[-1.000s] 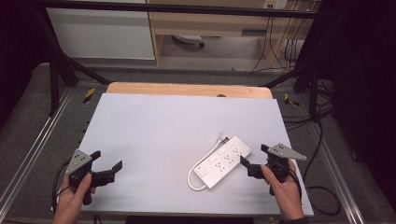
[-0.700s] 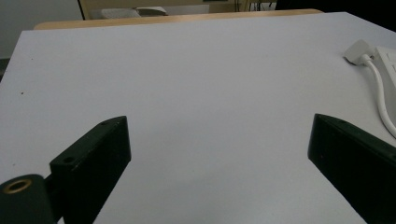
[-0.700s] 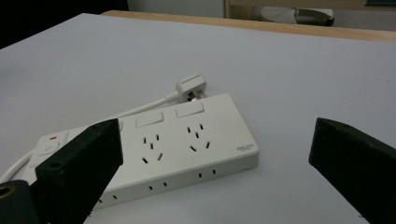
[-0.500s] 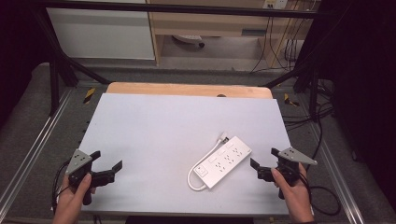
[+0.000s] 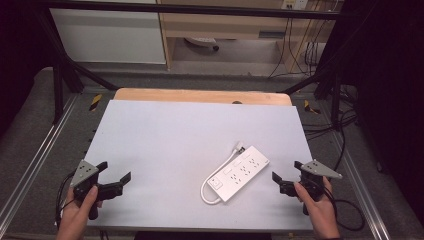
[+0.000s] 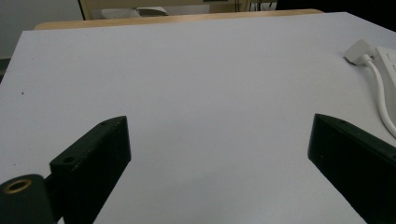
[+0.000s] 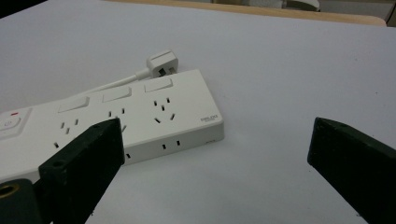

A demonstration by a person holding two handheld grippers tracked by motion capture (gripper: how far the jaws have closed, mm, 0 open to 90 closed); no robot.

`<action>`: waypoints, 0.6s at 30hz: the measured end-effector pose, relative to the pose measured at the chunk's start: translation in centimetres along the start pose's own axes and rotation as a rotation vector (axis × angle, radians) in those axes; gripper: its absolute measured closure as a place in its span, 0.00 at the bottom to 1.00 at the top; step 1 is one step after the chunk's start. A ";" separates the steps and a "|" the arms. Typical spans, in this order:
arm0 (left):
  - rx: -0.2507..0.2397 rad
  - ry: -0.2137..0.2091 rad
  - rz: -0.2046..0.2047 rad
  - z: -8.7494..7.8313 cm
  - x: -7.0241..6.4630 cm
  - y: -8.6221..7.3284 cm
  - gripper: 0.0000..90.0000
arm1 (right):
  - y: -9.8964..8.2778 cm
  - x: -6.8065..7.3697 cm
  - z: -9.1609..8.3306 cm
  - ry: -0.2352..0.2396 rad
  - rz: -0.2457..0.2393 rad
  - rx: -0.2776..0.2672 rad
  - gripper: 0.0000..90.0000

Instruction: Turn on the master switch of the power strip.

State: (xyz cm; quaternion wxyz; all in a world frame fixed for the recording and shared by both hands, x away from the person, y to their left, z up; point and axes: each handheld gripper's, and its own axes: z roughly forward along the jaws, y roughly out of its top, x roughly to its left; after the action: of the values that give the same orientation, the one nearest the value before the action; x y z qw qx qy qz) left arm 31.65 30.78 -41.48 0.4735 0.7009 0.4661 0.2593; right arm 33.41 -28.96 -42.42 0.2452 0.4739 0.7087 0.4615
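A white power strip (image 5: 239,173) lies diagonally on the white tabletop (image 5: 190,130), right of centre. Its plug (image 5: 240,147) rests beside its far end, and its cable (image 5: 205,186) loops round the near end. My right gripper (image 5: 286,170) hovers open just right of the strip, near the table's right front corner, with nothing between its jaws. From the right gripper view, the power strip (image 7: 140,116) and plug (image 7: 161,64) lie ahead-left of the open right gripper (image 7: 217,140). My left gripper (image 5: 115,171) stands open and empty at the front left; the left gripper (image 6: 219,135) faces bare table, with the plug (image 6: 359,50) far right.
A wooden strip (image 5: 200,95) borders the table's far edge. Metal rails (image 5: 35,160) run along both sides, and black frame legs (image 5: 60,80) stand behind. Cables (image 5: 345,150) trail off the right side. A cabinet (image 5: 110,35) stands beyond the table.
My right gripper has drawn back to the right, away from the power strip's end, toward the table's right edge. The left gripper has stayed put.
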 end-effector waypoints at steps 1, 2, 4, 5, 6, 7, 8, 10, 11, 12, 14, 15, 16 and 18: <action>0.000 0.000 0.000 0.0 0.0 0.0 0.06 | -0.1 -0.1 0.1 -0.001 -0.006 0.002 0.05; 0.002 0.000 0.002 0.0 0.0 0.0 0.06 | -0.2 -0.1 0.1 -0.001 -0.008 0.006 0.05; 0.002 0.001 0.002 0.0 0.0 0.0 0.06 | -0.4 -0.2 0.2 -0.003 -0.015 0.010 0.05; 0.004 0.001 0.004 0.0 0.0 0.0 0.06 | -0.5 -0.2 0.3 -0.004 -0.020 0.011 0.05; 0.004 0.001 0.004 0.0 0.0 0.0 0.06 | -0.6 -0.3 0.4 -0.003 -0.021 0.017 0.05; 0.004 0.001 0.005 0.0 0.0 0.0 0.06 | -0.7 -0.3 0.5 -0.004 -0.016 0.021 0.05; 0.004 0.001 0.005 0.0 0.0 0.0 0.06 | -0.8 -0.4 0.6 -0.003 -0.020 0.024 0.05; 0.004 0.000 0.003 0.0 0.0 0.0 0.06 | -1.0 -0.4 0.9 -0.002 -0.024 0.035 0.05; 0.004 0.001 0.005 0.0 0.0 0.0 0.06 | -1.1 -0.5 1.1 -0.001 -0.030 0.043 0.05; 0.004 0.000 0.006 0.0 0.0 0.0 0.06 | -1.2 -0.4 1.2 0.002 -0.028 0.049 0.05; 0.001 -0.001 0.002 0.1 -0.1 0.0 0.06 | -1.4 -0.3 1.8 0.009 -0.037 0.068 0.05; 0.002 -0.001 0.003 0.1 -0.1 0.0 0.06 | -1.4 -0.2 1.9 0.011 -0.035 0.072 0.05; 0.001 -0.001 0.002 0.1 -0.1 0.0 0.06 | -1.4 -0.2 1.9 0.011 -0.035 0.072 0.05; 0.002 -0.001 0.004 0.1 -0.1 0.0 0.06 | -1.4 -0.2 2.3 0.009 -0.040 0.090 0.05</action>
State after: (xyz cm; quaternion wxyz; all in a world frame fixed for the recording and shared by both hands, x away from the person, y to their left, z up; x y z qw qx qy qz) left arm 31.69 30.67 -41.49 0.4726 0.7024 0.4647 0.2596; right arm 34.69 -28.34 -44.72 0.2296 0.4680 0.7392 0.4265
